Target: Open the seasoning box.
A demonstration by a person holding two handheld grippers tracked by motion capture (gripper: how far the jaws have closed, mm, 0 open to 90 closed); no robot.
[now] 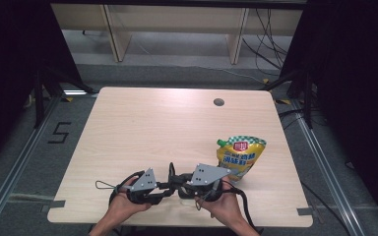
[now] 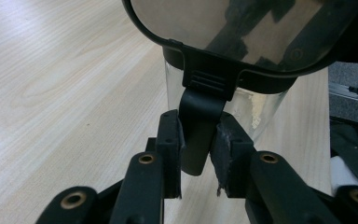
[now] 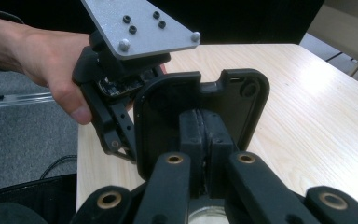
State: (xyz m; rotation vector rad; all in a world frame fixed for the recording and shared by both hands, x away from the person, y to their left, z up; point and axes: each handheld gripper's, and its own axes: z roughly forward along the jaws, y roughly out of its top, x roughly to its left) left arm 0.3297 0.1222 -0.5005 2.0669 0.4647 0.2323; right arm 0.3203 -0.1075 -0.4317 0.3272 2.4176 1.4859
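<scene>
A clear container [image 2: 265, 109] with a black-framed lid [image 2: 242, 37] is held between the two grippers at the near edge of the surface [image 1: 152, 123]; its wall is see-through and glassy, with a pale smear on the inside; the lid has a smooth translucent panel set in a rounded black plastic rim, and a black clip [image 2: 198, 135] with ribbed ridges hangs down from that rim. In the left gripper view the left gripper [image 2: 198, 156] has its jaws narrowed onto this clip, the worn pads pressing it from both sides; no earlier look is told here. In the right gripper view the right gripper [image 3: 204, 140] has its jaws closed together against the flat black face of the lid [image 3: 200, 112], a rounded matt slab with a notch at its top edge; whether anything thin sits between them cannot be told. A yellow pouch [image 1: 240, 156] with a green cap lies on the pale wood-grain surface, just beyond the right gripper [image 1: 204, 183].
</scene>
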